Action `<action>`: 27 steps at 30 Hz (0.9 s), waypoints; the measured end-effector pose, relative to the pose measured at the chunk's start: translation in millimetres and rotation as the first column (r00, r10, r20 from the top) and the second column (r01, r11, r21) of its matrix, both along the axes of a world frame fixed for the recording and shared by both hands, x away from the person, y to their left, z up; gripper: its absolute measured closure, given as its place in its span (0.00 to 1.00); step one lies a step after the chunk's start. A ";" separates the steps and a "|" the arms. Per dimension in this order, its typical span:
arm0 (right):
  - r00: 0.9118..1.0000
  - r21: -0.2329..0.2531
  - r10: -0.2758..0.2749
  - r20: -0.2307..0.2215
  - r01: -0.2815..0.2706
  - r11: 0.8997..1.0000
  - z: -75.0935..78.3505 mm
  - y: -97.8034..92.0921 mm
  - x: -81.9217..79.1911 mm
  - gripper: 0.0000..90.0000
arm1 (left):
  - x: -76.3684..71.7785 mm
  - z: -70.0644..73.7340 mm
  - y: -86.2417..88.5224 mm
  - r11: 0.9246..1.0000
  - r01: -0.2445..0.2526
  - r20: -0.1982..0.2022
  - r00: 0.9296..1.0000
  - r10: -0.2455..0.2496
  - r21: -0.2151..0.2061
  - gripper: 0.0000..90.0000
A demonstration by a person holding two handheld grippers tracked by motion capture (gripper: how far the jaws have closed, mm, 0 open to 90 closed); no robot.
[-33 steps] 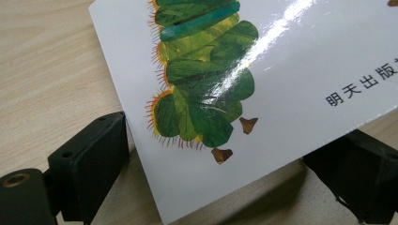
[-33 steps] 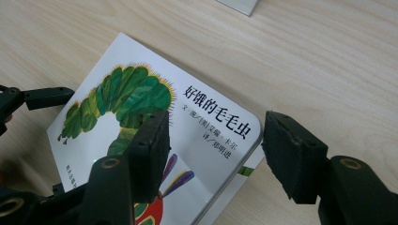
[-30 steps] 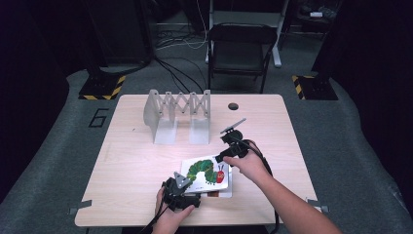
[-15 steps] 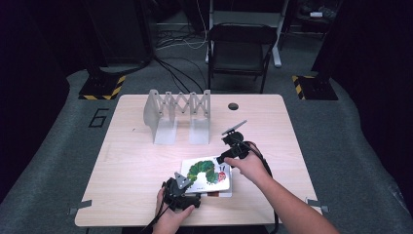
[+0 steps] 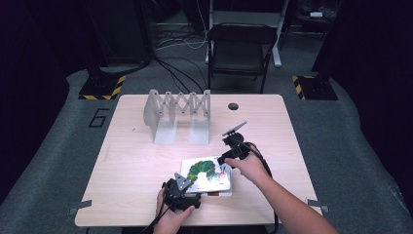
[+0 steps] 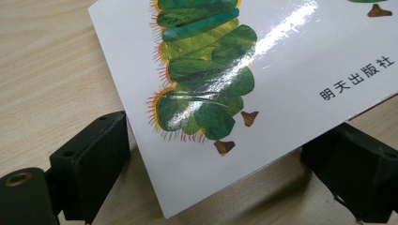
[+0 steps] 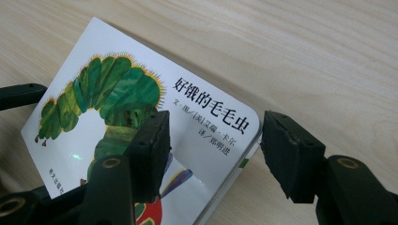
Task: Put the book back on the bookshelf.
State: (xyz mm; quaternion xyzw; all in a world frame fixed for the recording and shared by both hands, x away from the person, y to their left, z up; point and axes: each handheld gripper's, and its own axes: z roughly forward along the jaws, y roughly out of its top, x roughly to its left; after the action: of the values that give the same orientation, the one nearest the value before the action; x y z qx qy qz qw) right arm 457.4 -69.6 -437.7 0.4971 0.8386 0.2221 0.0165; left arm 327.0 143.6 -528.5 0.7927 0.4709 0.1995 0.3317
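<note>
Pale wooden table (image 5: 136,165), dark room

the book (image 5: 207,175) lies on the table (image 5: 131,165) toward its near edge, right of centre. the folding rack (image 5: 178,114) stands behind it, toward the far edge. the left gripper (image 5: 187,192) sits at the book's near left corner, the right gripper (image 5: 225,158) at its far right corner.

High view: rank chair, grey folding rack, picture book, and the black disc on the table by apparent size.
1. Chair, though it stands farther back.
2. Grey folding rack.
3. Picture book, partly covered by the grippers.
4. Black disc, clearly smallest.
</note>
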 end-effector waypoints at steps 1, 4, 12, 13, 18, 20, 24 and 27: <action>1.000 0.001 0.002 0.003 -0.002 1.000 -0.4 -0.4 0.0 0.47 | 0.2 -0.2 0.0 1.000 0.000 0.003 1.000 0.000 -0.001 0.09; 1.000 -0.002 0.007 0.003 -0.007 1.000 -2.6 -2.0 -0.1 0.47 | 0.2 -0.5 -0.1 1.000 0.001 0.006 1.000 -0.001 -0.003 0.09; 1.000 -0.001 0.003 -0.003 -0.003 1.000 -6.6 -4.1 0.0 0.47 | 0.6 -0.5 0.5 1.000 0.009 0.011 1.000 -0.009 0.005 0.09; 1.000 0.005 -0.008 -0.010 0.009 1.000 -7.0 -3.5 -0.4 0.47 | 0.7 -0.5 0.5 1.000 0.010 0.010 1.000 -0.010 0.005 0.09; 1.000 0.010 -0.015 -0.016 0.015 1.000 -9.3 -5.3 -0.7 0.47 | 1.0 -0.3 0.7 1.000 0.010 0.010 1.000 -0.010 0.006 0.09; 0.999 0.018 -0.028 -0.027 0.029 0.999 -9.6 -5.3 -1.6 0.47 | 0.6 -0.4 0.4 1.000 0.005 0.007 1.000 -0.005 0.002 0.09; 0.999 0.020 -0.023 -0.026 0.023 1.000 -11.5 -6.4 -1.9 0.47 | 0.8 -0.4 0.6 1.000 0.010 0.006 1.000 -0.010 0.000 0.09; 0.999 0.037 -0.020 -0.047 0.021 0.999 -12.8 -7.0 -1.8 0.45 | 1.0 -0.4 0.5 1.000 0.008 0.010 1.000 -0.008 0.004 0.09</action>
State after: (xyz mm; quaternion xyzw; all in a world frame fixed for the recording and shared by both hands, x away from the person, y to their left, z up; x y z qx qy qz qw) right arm 455.6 -76.7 -450.5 0.5110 0.8293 0.2259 -0.0102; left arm 327.9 144.2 -528.9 0.7944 0.4655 0.2029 0.3332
